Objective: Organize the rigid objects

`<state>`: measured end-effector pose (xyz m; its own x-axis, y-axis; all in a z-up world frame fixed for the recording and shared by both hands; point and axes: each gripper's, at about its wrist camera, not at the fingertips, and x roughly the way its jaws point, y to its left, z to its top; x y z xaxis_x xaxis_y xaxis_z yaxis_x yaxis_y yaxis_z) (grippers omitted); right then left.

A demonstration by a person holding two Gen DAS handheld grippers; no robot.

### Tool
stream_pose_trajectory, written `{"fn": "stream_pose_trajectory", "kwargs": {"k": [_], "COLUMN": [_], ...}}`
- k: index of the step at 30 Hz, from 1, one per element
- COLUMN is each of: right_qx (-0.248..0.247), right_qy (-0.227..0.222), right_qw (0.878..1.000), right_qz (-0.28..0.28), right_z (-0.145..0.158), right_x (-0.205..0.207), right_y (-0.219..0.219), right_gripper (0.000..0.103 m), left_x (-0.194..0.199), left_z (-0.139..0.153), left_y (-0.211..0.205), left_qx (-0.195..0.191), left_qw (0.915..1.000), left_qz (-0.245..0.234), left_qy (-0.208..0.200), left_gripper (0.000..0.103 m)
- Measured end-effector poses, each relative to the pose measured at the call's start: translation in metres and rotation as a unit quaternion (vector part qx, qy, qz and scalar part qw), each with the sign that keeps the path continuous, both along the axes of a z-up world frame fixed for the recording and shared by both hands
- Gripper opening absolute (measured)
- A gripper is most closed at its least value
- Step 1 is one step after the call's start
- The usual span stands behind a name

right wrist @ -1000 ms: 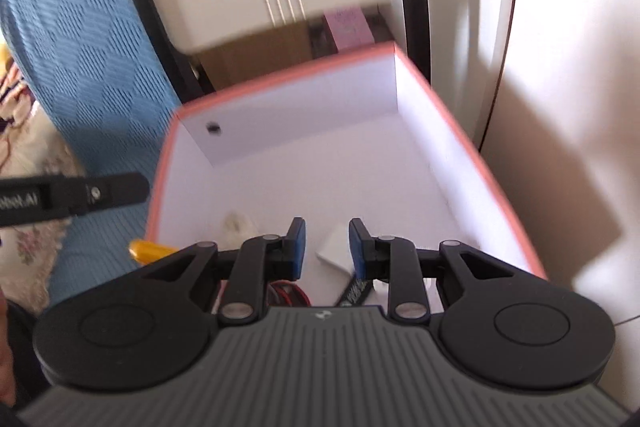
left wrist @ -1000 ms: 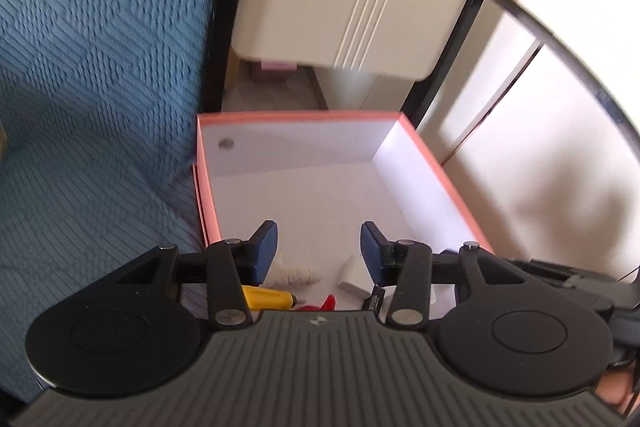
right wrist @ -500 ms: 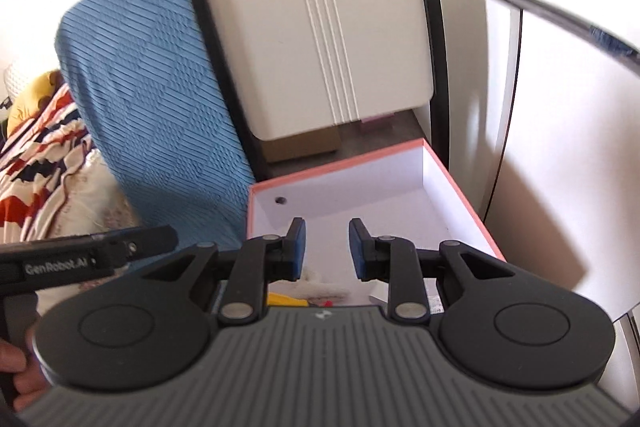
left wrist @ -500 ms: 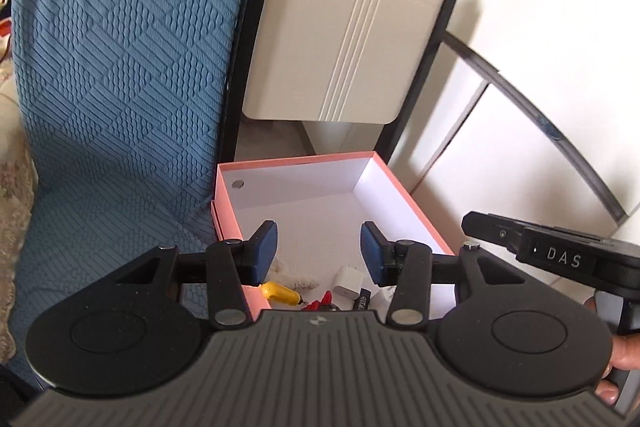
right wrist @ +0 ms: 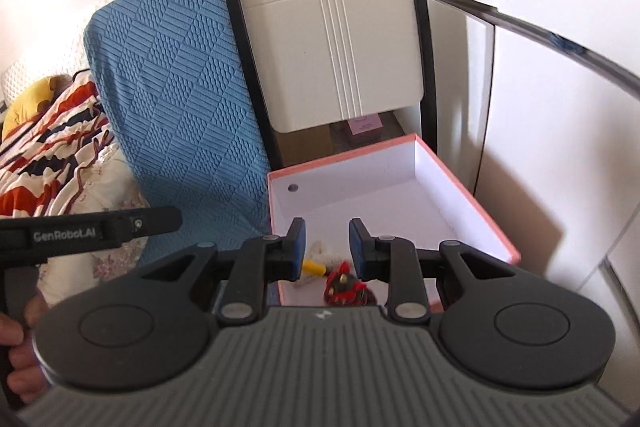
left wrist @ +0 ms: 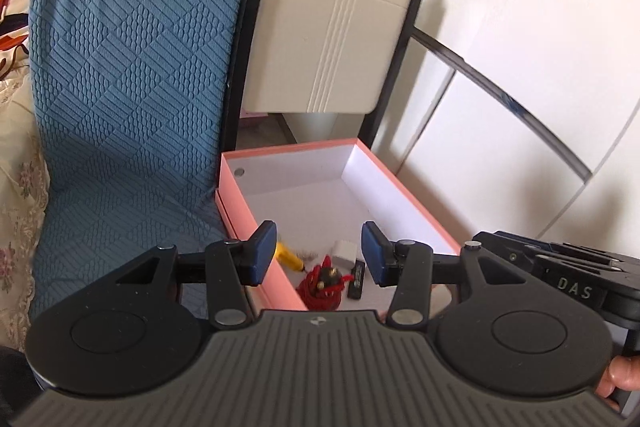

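Pink box [left wrist: 400, 183] holds perhaps five small items; both jaws empty.

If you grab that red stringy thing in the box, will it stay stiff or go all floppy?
The red stringy thing looks like bunched cord, so it would probably droop and dangle. Its loose loops might snag the black stick beside it. It seems light.

Blue textured cushion cover [right wrist: 176, 99], diamond-quilted, upright at left. Beige plastic chair back [right wrist: 336, 27] with slot handle and three raised lines, in a black frame, beside the cushion. White panelled wall [left wrist: 520, 67] at right, dark curved strip across it. Floral bedding [right wrist: 52, 143] far left. Bright daylight.
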<state>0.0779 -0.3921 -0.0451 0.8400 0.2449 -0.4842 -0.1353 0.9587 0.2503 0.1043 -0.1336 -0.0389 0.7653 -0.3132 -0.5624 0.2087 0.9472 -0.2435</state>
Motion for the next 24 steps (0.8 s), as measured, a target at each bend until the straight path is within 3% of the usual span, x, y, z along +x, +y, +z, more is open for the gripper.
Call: {"fn": "stream_pose_trajectory", "kwargs": {"k": [6,15,24], "right_qx": [0.027,0.0,-0.011], "right_qy": [0.014,0.009,-0.003], "right_qw": [0.999,0.999,0.999], "right_qz": [-0.032,-0.038,-0.031], "right_z": [-0.021,-0.039,-0.046], "right_x": [-0.031,-0.052,-0.071], "right_y": [-0.003,0.002,0.002], "right_gripper": [0.028,0.028,0.031], "left_x": [-0.026,-0.046,-0.078], "left_z": [-0.015,-0.02,-0.017], "left_y": [0.006,0.0,0.0], "left_qx": [-0.002,-0.008,-0.011], "left_qw": [0.9999,0.9997,0.9997], "left_qz": [-0.015,-0.019,0.001], "left_qy": [0.004,-0.011,-0.023], "left_gripper": [0.056,0.057,0.076]}}
